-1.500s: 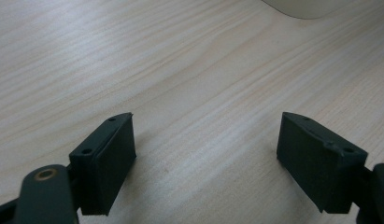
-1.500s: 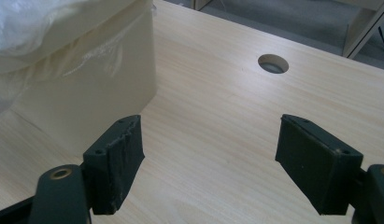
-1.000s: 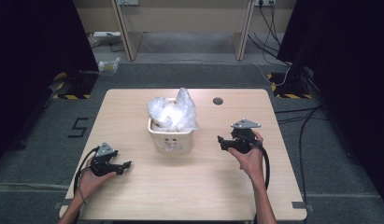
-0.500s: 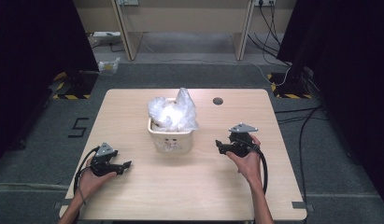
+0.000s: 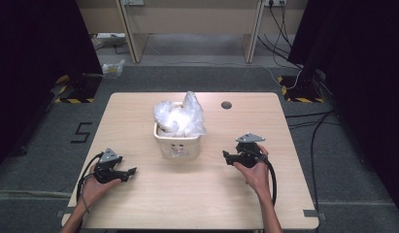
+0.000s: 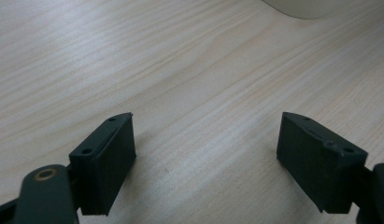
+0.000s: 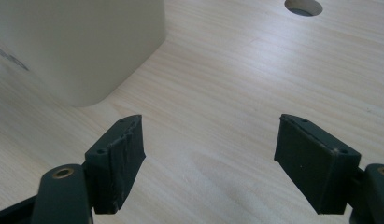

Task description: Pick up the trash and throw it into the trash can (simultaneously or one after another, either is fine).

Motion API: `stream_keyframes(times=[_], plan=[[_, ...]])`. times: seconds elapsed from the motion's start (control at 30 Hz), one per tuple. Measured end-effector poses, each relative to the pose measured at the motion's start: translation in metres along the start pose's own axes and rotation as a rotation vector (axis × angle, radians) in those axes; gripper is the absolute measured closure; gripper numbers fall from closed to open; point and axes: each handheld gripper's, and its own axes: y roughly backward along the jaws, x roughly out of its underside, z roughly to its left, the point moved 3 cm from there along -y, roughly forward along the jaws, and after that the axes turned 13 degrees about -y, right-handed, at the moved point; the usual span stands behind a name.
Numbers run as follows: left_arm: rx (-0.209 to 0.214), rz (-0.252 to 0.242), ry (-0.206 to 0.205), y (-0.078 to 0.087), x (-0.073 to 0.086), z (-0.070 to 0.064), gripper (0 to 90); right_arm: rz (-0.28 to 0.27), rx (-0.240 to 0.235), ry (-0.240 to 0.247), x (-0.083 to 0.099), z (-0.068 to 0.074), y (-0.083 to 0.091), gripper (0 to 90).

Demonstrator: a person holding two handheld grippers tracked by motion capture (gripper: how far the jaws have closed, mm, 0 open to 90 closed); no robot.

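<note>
Bin mid-surface, a hand-held gripper on each side.

The bin stands on the surface at its middle, with a bag in it that rises above the rim. The left hand-held gripper sits near and left of the bin, apart from it. The right hand-held gripper sits right of the bin, at about its near edge, also apart. A hole lies in the surface far and right of the bin.

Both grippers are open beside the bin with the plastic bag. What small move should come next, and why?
Probably bring the right gripper in toward the plastic bag bulging over the bin rim: its jaws stand open and empty, already aimed at the bin, nearer than the left gripper.
</note>
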Motion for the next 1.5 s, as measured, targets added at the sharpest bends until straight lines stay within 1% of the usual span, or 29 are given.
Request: stream_keyframes(times=[0.13,0.23,0.33,0.47,0.5,0.63,0.73,0.8,0.9,0.93,0.97,1.1,1.2,1.27,1.5], plan=[[-0.001,-0.001,0.0,0.0,0.0,0.0,18.5,0.002,0.002,0.006,0.005,0.0,-0.001,24.0],[-0.001,-0.001,0.0,0.0,0.0,0.0,18.5,0.018,-0.001,0.011,0.012,0.002,-0.002,23.9],[-0.001,0.0,-0.001,0.0,0.0,0.0,18.5,0.033,0.004,0.028,0.017,0.003,-0.004,23.8],[-0.001,-0.001,-0.001,0.0,0.0,0.0,18.5,0.048,0.006,0.028,0.021,0.003,-0.006,23.8],[-0.002,-0.001,-0.001,0.0,0.0,0.0,18.5,0.051,0.007,0.02,0.023,0.003,-0.007,23.8],[-0.001,-0.001,0.001,0.0,0.0,0.0,18.5,0.069,0.01,0.03,0.027,0.004,-0.012,23.8],[0.0,0.0,0.0,0.0,0.0,0.0,18.5,0.081,0.023,0.041,0.03,0.005,-0.015,23.8],[0.0,0.001,-0.001,0.0,0.0,0.0,18.5,0.099,0.035,0.045,0.033,0.005,-0.018,23.7],[-0.002,-0.001,-0.001,0.0,0.0,0.0,18.5,0.124,0.039,0.045,0.039,0.006,-0.022,23.1],[-0.002,-0.001,-0.001,0.0,0.0,0.0,18.5,0.113,0.033,0.043,0.04,0.005,-0.023,23.0],[-0.001,0.0,-0.001,0.0,0.0,0.0,18.5,0.113,0.027,0.028,0.041,0.005,-0.023,23.0],[-0.002,-0.001,-0.001,0.0,0.0,0.0,18.5,0.1,0.023,0.018,0.043,0.004,-0.023,22.3],[-0.001,-0.001,0.0,0.0,0.0,0.0,18.5,0.068,0.015,0.013,0.047,0.004,-0.022,19.9],[-0.001,-0.001,0.0,0.0,0.0,0.0,18.5,0.048,0.004,0.021,0.05,0.005,-0.023,16.8],[-0.001,-0.001,0.0,0.0,0.0,0.0,18.5,0.048,0.009,0.019,0.05,0.006,-0.023,15.9]])
